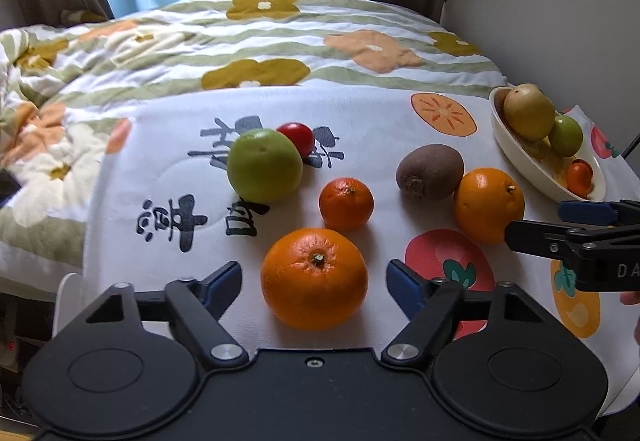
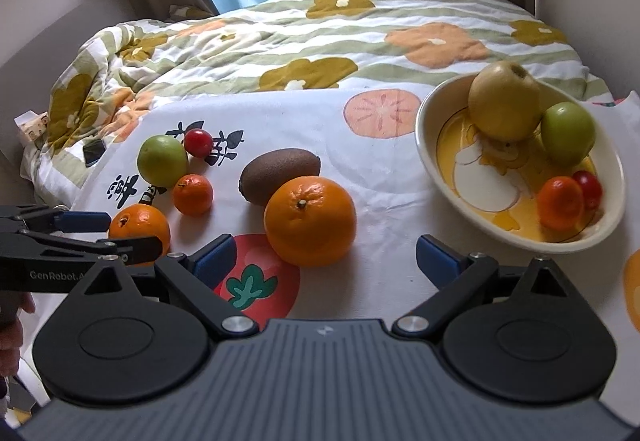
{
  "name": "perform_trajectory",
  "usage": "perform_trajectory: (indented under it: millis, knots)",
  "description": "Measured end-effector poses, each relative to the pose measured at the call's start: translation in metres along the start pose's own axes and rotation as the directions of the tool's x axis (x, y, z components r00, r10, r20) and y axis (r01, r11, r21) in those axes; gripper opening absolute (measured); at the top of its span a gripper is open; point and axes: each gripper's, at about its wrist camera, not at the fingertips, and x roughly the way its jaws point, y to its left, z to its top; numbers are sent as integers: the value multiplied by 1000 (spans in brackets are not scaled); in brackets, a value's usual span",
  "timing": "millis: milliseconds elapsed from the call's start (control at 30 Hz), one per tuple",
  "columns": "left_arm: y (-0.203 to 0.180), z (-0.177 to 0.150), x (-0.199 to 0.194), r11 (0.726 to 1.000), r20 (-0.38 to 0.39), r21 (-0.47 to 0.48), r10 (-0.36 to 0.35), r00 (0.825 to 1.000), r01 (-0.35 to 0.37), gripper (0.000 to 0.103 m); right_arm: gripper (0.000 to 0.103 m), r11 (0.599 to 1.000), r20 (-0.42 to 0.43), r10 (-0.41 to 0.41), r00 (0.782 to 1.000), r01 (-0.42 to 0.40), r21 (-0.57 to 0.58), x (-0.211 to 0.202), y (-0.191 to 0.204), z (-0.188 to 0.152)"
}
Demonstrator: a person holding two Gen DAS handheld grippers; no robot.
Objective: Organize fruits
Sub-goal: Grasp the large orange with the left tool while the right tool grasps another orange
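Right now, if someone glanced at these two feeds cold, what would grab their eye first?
Probably the big round orange, lying between the open blue pads of the left hand-held gripper. Next, the cream oval bowl at the right, holding a yellow-brown pear, a green apple and small fruit. Loose fruit dots the white fruit-printed cloth.

Oranges (image 2: 310,221) 2; mandarins (image 2: 193,194) 2; green apples (image 2: 162,160) 2; red tomatoes (image 2: 198,142) 2; kiwi (image 2: 280,171) 1; pear (image 2: 504,105) 1; bowl (image 2: 520,237) 1
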Motion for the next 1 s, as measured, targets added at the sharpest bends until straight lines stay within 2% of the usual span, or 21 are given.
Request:
perform_trajectory:
  millis: [133,167,300,467,533,900,1000]
  knots:
    - [6,0,7,999,-19,-26,-24,1000,24,73,103,1000,-8,-1,1000,1,9,7,5,1]
    - [7,0,8,999,-23,-31,-33,999,33,65,103,1000,-10,-2,1000,2,11,9,5,1]
    - [8,-2,8,999,-18,-20,-47,999,47,64,103,1000,-16,-14,1000,15,8,15,8,2]
    - [5,-5,5,1000,-13,4,-31,999,31,63,103,1000,-27,-23,999,23,-13,25,11,4]
    - [5,-6,5,1000,-10,8,-26,1000,26,63,95,1000,-40,-21,999,20,-23,30,12,5]
    - [5,-15,-1,1000,-7,1,-3,1000,3,63,87,1000,-30,-7,1000,6,-28,36,15,9]
    - [4,-17,-3,1000,-6,-8,8,1000,-8,63,80,999,-27,-13,1000,12,-38,37,16,10]
